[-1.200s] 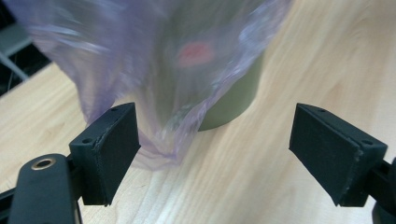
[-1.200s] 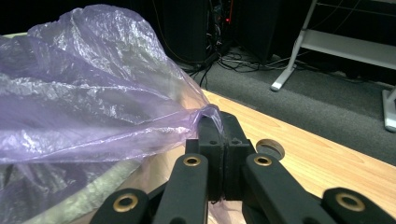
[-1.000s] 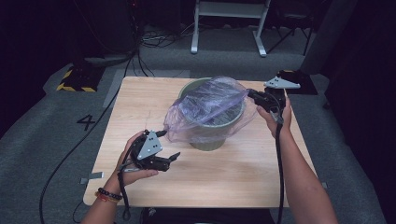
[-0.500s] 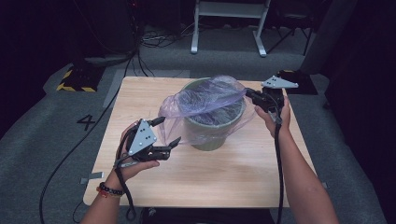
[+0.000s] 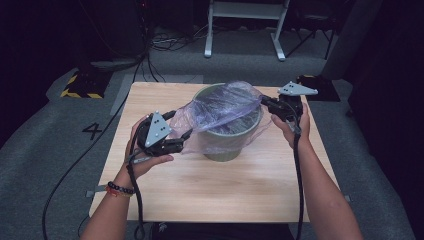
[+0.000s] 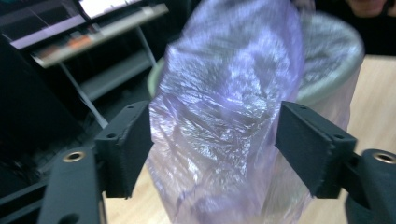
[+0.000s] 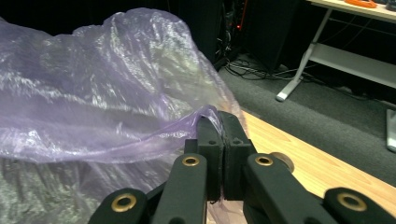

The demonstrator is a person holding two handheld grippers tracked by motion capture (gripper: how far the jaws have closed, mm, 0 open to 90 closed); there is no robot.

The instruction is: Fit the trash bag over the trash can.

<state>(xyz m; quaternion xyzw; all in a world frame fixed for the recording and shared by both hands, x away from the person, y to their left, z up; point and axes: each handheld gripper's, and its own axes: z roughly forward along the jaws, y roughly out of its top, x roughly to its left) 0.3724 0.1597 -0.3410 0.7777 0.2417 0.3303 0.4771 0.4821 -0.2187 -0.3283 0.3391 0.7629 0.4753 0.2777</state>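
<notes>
Left gripper (image 5: 186,134) at bin's left side, fingers (image 6: 125,144) just been closing, apart around loose purple bag (image 5: 222,107), not yet pinching. Green bin (image 5: 227,145) mid-tabletop (image 5: 210,195). Right gripper (image 5: 265,102) clamps bag edge at right rim. Best: left grabs film firmly, then stretch opening over rim evenly, avoiding tears.

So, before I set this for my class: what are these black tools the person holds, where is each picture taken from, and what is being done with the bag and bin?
A person holds a two-jaw tool in each hand. The high view looks down on a wooden table with a green bin on it. The other two cameras ride on the grippers. The right gripper is shut on the edge of the purple plastic bag draped over the bin. The left gripper has been closing, yet its jaws stand apart with the bag between them, pads not pressing.
</notes>
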